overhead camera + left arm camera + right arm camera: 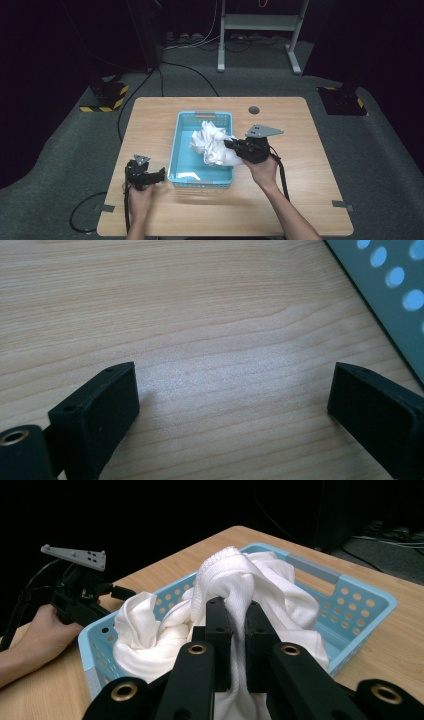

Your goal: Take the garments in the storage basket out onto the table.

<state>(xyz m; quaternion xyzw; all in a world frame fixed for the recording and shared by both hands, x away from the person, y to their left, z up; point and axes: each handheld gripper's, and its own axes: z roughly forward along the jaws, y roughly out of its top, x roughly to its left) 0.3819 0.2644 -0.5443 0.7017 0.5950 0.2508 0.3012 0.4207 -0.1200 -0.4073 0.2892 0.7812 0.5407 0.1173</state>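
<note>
Right hand-held gripper [235, 611] pinches knitted white cloth [250, 580] over perforated blue plastic basket [360, 600]; left hand-held gripper [235, 405] wide, empty.

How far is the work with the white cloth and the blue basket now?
Done: the right gripper is shut on a fold of the white cloth. In hand: the cloth hangs bunched over the blue basket. Left: the left gripper waits open beside the basket, above the table.
</note>
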